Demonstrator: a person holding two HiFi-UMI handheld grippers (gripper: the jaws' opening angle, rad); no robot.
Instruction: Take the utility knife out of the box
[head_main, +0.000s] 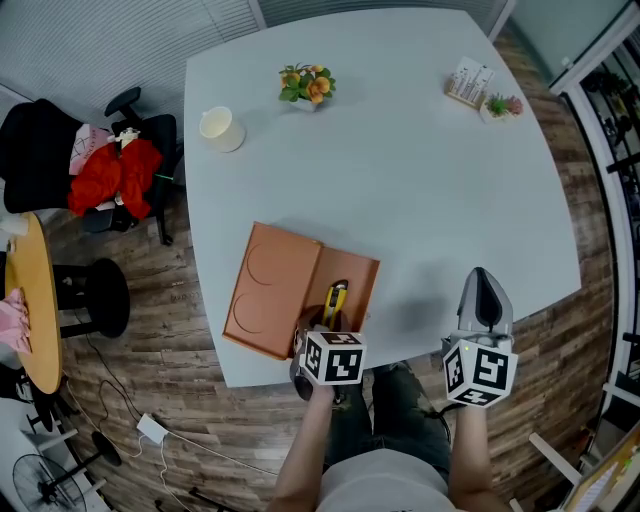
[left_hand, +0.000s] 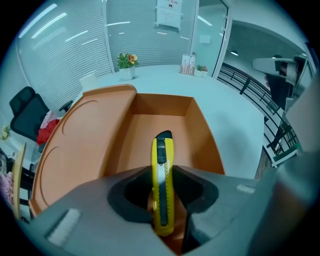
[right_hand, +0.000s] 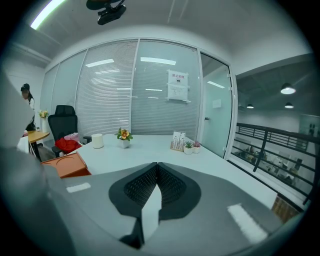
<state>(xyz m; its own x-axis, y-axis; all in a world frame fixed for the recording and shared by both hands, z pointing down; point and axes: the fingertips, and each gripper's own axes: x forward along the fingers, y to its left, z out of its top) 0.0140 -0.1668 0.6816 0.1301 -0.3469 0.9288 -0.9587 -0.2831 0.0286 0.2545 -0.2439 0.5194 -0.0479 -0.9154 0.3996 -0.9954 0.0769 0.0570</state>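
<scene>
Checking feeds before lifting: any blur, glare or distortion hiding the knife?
Left gripper view: heavy fisheye bending, dark corners, but the utility knife is sharp in the left tool. Head view: even light. Right gripper view: equally warped, knife absent.

table (head_main: 400, 200) | open orange box (head_main: 290, 285) | cup (head_main: 221, 129) | flower pot (head_main: 307, 85) | card stand (head_main: 468, 82) | small plant (head_main: 503, 105)

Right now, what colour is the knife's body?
Yellow utility knife, black tip; left gripper view shows it best.

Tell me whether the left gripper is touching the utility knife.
Touching. In the left gripper view, the left gripper has its jaws pressed against both sides of the utility knife, no gap.
</scene>
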